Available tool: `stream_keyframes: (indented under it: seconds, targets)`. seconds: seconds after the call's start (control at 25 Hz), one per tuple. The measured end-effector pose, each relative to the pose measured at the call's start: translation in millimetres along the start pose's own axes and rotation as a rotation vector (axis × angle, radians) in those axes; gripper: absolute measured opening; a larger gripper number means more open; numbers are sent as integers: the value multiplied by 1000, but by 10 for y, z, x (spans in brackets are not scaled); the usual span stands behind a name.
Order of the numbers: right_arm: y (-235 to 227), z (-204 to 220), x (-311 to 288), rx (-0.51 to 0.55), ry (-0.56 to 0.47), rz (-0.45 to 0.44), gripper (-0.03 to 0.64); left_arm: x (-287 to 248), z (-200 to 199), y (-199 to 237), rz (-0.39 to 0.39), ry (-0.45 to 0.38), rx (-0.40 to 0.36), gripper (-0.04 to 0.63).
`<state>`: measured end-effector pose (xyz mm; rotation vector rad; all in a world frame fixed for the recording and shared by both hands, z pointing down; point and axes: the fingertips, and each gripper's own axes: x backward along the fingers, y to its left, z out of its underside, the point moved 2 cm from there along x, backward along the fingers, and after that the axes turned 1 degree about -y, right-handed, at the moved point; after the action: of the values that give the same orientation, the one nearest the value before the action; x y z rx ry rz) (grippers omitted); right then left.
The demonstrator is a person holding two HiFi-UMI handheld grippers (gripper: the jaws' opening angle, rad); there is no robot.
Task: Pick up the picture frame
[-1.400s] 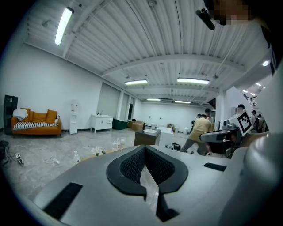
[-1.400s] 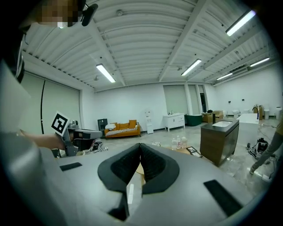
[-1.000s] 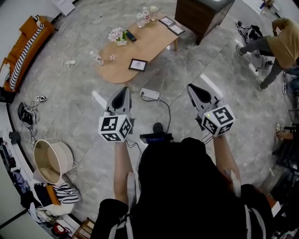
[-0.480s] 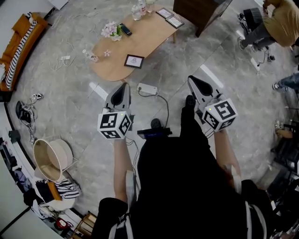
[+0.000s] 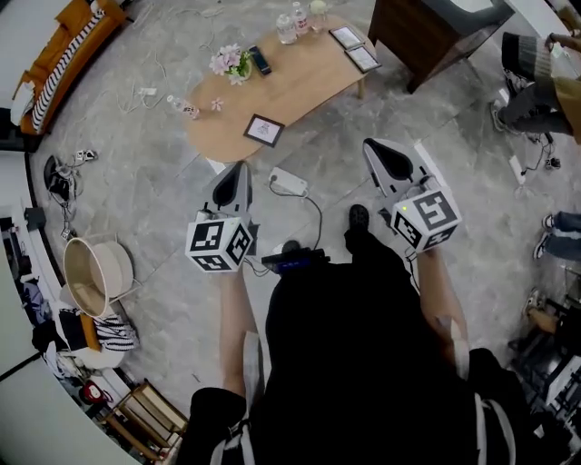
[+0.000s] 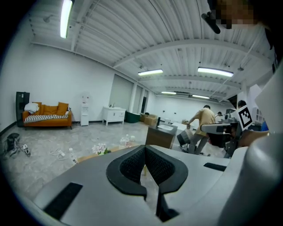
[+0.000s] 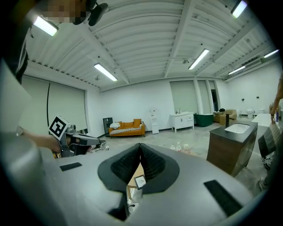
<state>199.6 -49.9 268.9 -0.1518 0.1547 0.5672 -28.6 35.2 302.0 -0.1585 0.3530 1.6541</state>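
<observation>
Since the earlier frame the floor has slid under the head view: the round basket (image 5: 95, 272) now sits higher along the left edge, the orange sofa (image 5: 68, 50) has gone further into the upper left corner, and a dark shoe (image 5: 359, 218) shows just below centre. Both grippers keep about their former places in the frame.

Left gripper (image 5: 238, 174), left of centre: jaws pressed together at the tips with nothing between them, as its own view confirms (image 6: 144, 148).

Right gripper (image 5: 377, 153), right of centre: jaws likewise closed tip to tip and empty (image 7: 140, 145).

Picture frame (image 5: 264, 130): small, dark-edged, lying flat near the lower left end of the wooden table (image 5: 300, 86), in the upper middle of the head view. It is untouched and well apart from both grippers. In the right gripper view it appears through the slot below the closed tips (image 7: 140, 181).

Also on the table: flowers (image 5: 230, 62), bottles (image 5: 295, 20) and two further frames (image 5: 356, 47) at the upper right end.

On the floor between table and grippers: a white power strip (image 5: 290, 183) with its cable.
</observation>
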Motion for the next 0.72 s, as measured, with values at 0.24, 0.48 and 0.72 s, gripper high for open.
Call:
stream_keyframes:
  seconds: [0.24,0.48,0.72]
  targets:
    - [-806,-6,-77,-11,22,-102,14,-431,61,-385,-88,5,113,12]
    - [-1069,71,-315,-5,61,-196,14,-573,123,-459,-190,60,87,12]
    - [-1016,175,-727,5,116,-264,14,-697,260,-210,-240,80,118,12]
